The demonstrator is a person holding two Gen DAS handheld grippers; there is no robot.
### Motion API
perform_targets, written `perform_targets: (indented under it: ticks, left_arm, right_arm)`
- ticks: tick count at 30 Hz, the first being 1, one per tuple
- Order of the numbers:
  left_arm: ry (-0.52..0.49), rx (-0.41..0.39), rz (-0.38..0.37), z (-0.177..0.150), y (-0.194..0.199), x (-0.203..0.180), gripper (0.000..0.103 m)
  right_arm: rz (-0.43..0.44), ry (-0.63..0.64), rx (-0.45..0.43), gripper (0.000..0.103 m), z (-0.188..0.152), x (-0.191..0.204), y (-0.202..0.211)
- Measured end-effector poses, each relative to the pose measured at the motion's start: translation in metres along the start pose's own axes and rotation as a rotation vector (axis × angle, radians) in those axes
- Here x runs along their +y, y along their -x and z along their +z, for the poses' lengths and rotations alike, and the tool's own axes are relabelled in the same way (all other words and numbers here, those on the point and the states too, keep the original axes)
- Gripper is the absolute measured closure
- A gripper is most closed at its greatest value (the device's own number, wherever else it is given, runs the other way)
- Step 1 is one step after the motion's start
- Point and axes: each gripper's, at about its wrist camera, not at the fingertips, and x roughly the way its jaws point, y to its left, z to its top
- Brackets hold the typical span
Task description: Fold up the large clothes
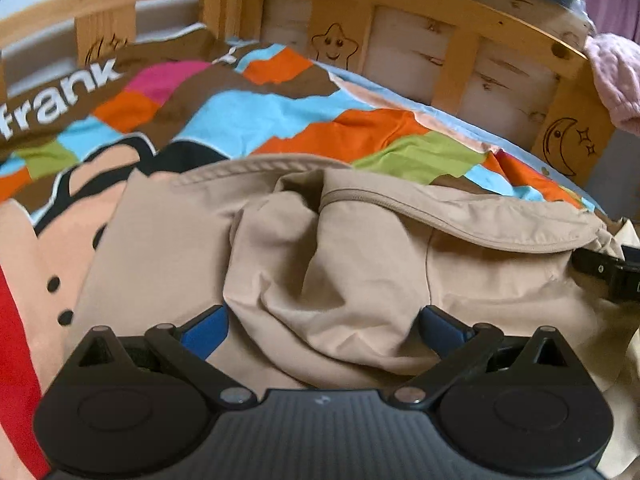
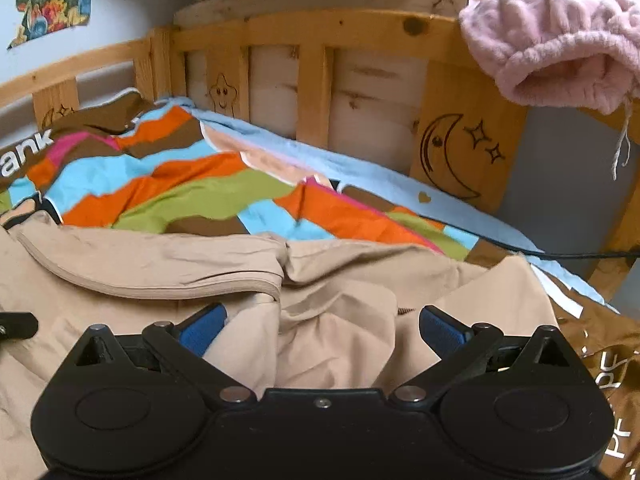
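**Beige jacket bunched up on the bed, both tongs wide open over it**

So here the beige jacket (image 1: 360, 264) is lying rumpled on a colourful patchwork duvet (image 1: 248, 120), the one with "frank" printed across a brown strip. Its zipper edge (image 1: 460, 220) curls across the upper part of the fabric, and there's a deep fold running down the middle.

The left gripper (image 1: 322, 330) sits low over the jacket with its blue pads (image 1: 206, 334) spread far apart, nothing pinched between them, just loose cloth showing in the gap. Same for the right gripper (image 2: 320, 330): spread wide, hovering above a wrinkled section near the jacket's right side, gripping nothing.

Behind it all is the wooden bed frame (image 2: 360, 32) with a smiling star (image 2: 222, 90) and a crescent moon (image 2: 448, 156) burned into it. A fluffy pink garment (image 2: 560, 36) hangs over the top rail on the right. A black cable (image 2: 580, 256) trails across the duvet's edge.
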Motion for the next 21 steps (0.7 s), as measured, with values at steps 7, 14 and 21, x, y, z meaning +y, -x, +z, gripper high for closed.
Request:
perform_targets:
  ticks: [7, 14, 21]
  left_arm:
    - [-0.012, 0.007, 0.028, 0.004, 0.019, -0.002, 0.0]
    - [-0.086, -0.04, 0.037, 0.011, 0.065, -0.009, 0.0]
    - [-0.159, -0.095, 0.002, -0.002, 0.123, -0.014, 0.0]
  right_arm:
    - [-0.011, -0.06, -0.015, 0.001, 0.004, 0.002, 0.019]
    - [0.073, -0.025, -0.054, 0.001, 0.024, 0.0, 0.083]
    - [0.157, 0.124, -0.013, 0.001, 0.018, -0.013, 0.174]
